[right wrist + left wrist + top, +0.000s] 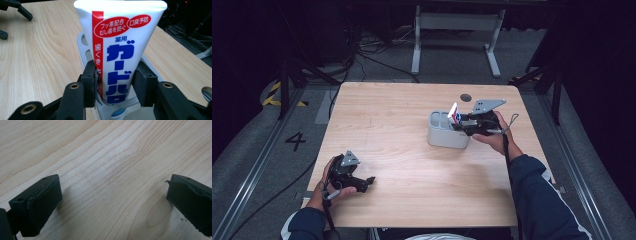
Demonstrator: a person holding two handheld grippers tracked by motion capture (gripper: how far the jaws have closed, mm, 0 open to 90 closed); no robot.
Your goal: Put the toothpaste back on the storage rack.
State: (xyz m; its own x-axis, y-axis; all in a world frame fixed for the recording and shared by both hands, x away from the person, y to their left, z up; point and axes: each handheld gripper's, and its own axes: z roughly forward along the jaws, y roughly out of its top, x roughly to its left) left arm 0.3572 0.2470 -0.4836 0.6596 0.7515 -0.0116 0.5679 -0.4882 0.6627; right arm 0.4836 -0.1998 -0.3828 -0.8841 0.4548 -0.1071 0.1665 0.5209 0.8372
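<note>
On the pale wooden surface (412, 135), right of its middle, stands a grey holder (446, 131) with several round openings in its top. The right gripper (460, 120) reaches over it from the right side, and its fingers (89, 80) are clamped on a white toothpaste tube (120, 50), which stands upright with its lower end down in the holder. In the right gripper view the holder's (82, 40) rim and two of its openings show behind the tube, and part of a blue and white round shape shows just under the tube's foot.

The tube bears a red stripe down one side, two red ovals with white Japanese writing near the top, and large blue Japanese characters running down its face; "薬用" can be read above them.

The left gripper (371, 180) rests near the front left corner, well apart from the holder, its fingers (41, 205) spread wide over bare wood grain. A dark round hole (466, 97) sits in the surface near its far edge. Beyond lie grey carpet, a tangle of black cables (362, 47), a grey metal frame (457, 35) and a floor marking "4" (295, 141); the room is dark.
</note>
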